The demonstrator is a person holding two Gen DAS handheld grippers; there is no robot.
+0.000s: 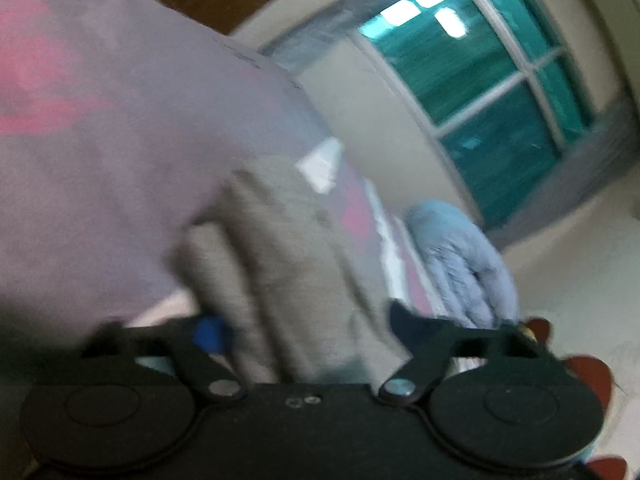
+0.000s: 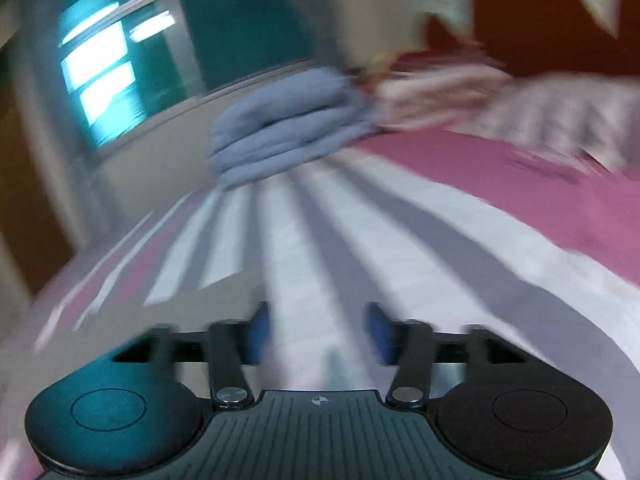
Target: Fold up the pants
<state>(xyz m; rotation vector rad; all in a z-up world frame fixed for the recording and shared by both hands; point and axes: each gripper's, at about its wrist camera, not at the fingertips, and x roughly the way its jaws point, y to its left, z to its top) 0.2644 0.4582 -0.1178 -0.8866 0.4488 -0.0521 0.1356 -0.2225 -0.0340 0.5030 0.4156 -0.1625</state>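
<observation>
Black grippers [image 2: 318, 330] with seemingly blue pads [image 2: 378, 334] (silver pivot screws).

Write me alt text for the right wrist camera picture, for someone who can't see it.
Blurred by motion, the right gripper has its jaws open and empty above a bedspread striped in white, grey and pink. A folded blue-grey garment lies at the bed's far edge, below a teal-tinted window.
</observation>
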